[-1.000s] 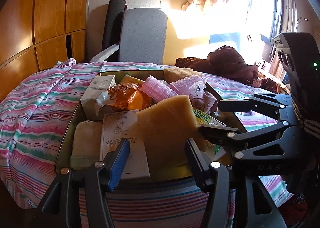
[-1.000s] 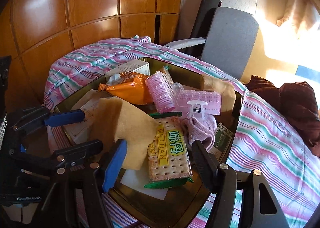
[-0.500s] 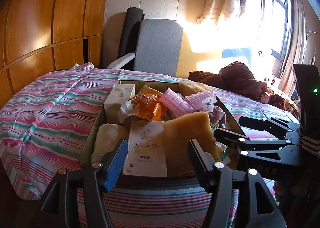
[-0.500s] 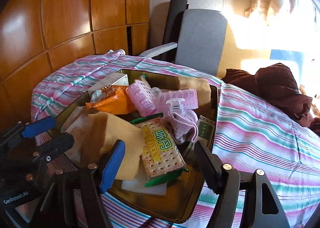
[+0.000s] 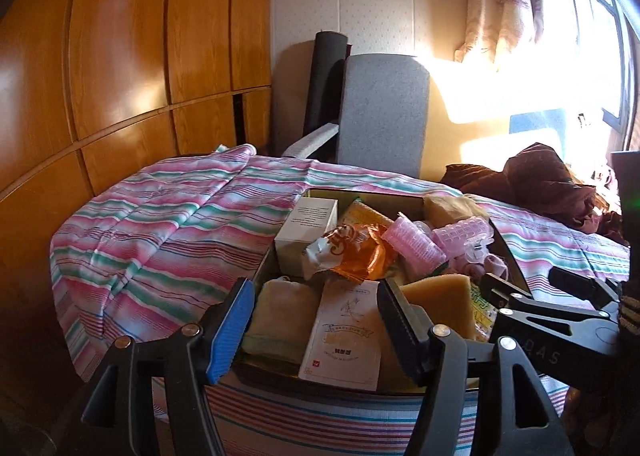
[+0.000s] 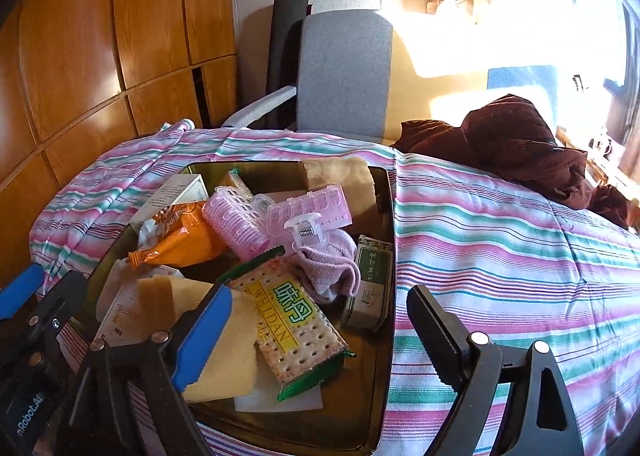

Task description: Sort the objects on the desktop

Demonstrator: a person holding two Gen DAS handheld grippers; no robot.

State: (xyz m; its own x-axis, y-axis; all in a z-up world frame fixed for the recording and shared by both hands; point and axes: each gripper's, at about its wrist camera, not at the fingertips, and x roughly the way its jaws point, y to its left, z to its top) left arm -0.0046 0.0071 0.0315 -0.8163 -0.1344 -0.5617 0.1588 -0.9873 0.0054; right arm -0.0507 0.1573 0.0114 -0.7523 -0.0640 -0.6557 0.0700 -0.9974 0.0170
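A dark metal tray (image 6: 360,384) on a striped cloth holds a heap of objects: a cracker pack (image 6: 296,320), a yellow sponge (image 6: 236,356), an orange snack packet (image 6: 188,240), pink hair rollers (image 6: 236,224), a pink cloth (image 6: 328,268) and a green box (image 6: 372,280). The left wrist view adds a white box (image 5: 306,230), a white paper packet (image 5: 344,336) and a beige towel (image 5: 280,316). My left gripper (image 5: 316,320) hangs open over the tray's near edge, holding nothing. My right gripper (image 6: 318,330) is open above the cracker pack, also with nothing in it.
The pink and green striped cloth (image 6: 520,256) spreads wide to the right of the tray. A dark brown cloth heap (image 6: 508,144) lies at the far right. A grey chair (image 5: 380,116) stands behind, with wooden wall panels (image 5: 120,56) on the left.
Both grippers have drawn back and up from the tray, so the tray looks smaller and lower. Nothing in the tray has shifted, and both stay open.
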